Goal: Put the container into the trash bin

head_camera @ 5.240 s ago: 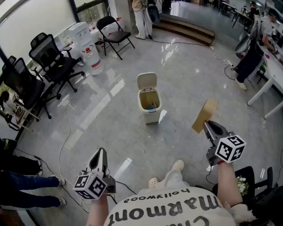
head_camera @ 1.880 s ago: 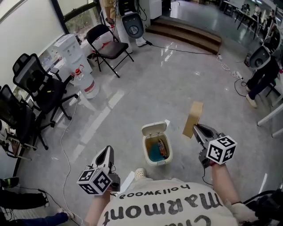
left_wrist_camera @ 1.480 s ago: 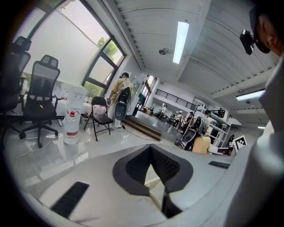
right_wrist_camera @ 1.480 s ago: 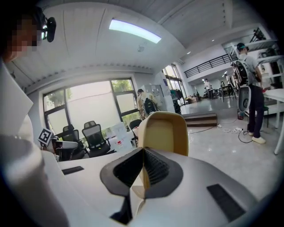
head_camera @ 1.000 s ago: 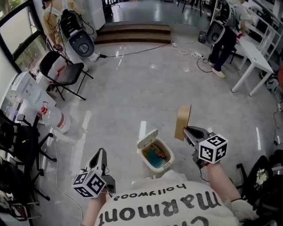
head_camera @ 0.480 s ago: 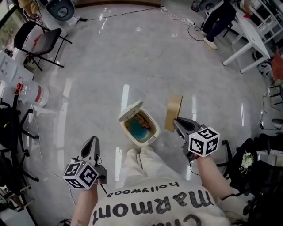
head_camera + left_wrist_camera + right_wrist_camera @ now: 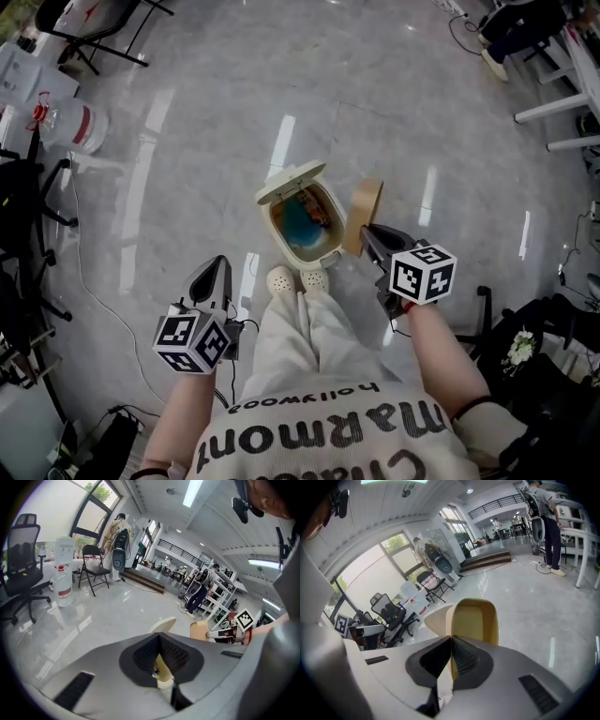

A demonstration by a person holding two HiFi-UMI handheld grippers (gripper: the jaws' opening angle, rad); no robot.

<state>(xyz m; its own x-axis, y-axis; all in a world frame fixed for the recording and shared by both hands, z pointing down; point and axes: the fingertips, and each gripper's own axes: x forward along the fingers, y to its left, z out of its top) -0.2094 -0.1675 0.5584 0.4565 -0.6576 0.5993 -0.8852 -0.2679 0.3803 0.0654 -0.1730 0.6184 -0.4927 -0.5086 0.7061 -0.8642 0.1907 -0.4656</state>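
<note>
Head view: container (image 7: pixel 362 214) is now brought just beside trash bin (image 7: pixel 304 259), clamped by right gripper (image 7: pixel 367 234), left gripper (image 7: pixel 214 272) closed w/ nothing held, so release is judged near.

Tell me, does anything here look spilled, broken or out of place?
Nothing looks spilled or broken. The trash bin stands upright on the floor, lid flipped open, rubbish already inside. The right gripper pinches the tan container by its edge, beside the bin's rim rather than over the opening.
</note>
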